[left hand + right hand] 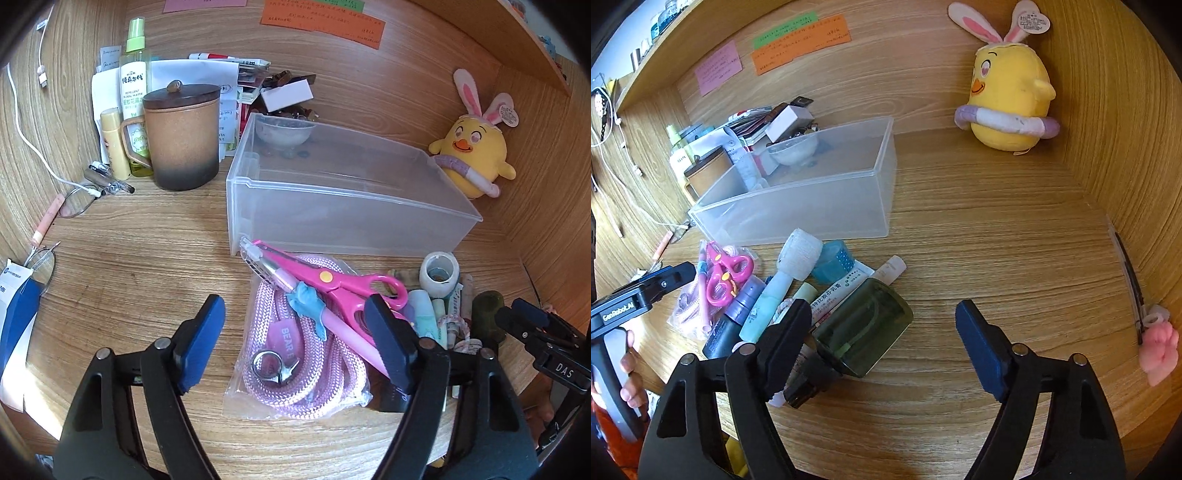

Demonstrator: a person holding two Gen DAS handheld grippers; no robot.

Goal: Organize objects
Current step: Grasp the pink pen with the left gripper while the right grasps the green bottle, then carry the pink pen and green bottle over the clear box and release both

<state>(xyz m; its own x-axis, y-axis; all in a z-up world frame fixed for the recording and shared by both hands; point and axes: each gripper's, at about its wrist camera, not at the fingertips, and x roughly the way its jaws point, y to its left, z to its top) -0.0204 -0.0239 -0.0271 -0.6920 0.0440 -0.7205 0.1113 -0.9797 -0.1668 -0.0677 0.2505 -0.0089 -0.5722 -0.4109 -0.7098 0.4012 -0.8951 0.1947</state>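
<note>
Your left gripper (295, 339) hangs with its jaws wide apart and nothing between them, just over the near end of the bagged pink rope (299, 354). Your right gripper (882, 343) is likewise spread wide and empty, its left finger (790, 328) over the edge of the clutter pile beside the dark green bottle (864, 332). Take the clear plastic bin (343, 206) as your landmark: it stands open-topped in mid-desk, its long axis running left to right in the left view. The pink scissors (332, 284) lie just in front of the bin on the rope bag, long axis slanted, tips toward the bin's near left corner, handles toward the pile. A pink pen (314, 310) lies under them at a similar slant. The green bottle lies on its side in front of the bin, cap toward you. Bare desk (1015, 258) opens right of the bin up to the side wall; the yellow plush chick (1008, 92) sits behind it there. Left of the bin stands a lidded brown mug (181, 136).
</note>
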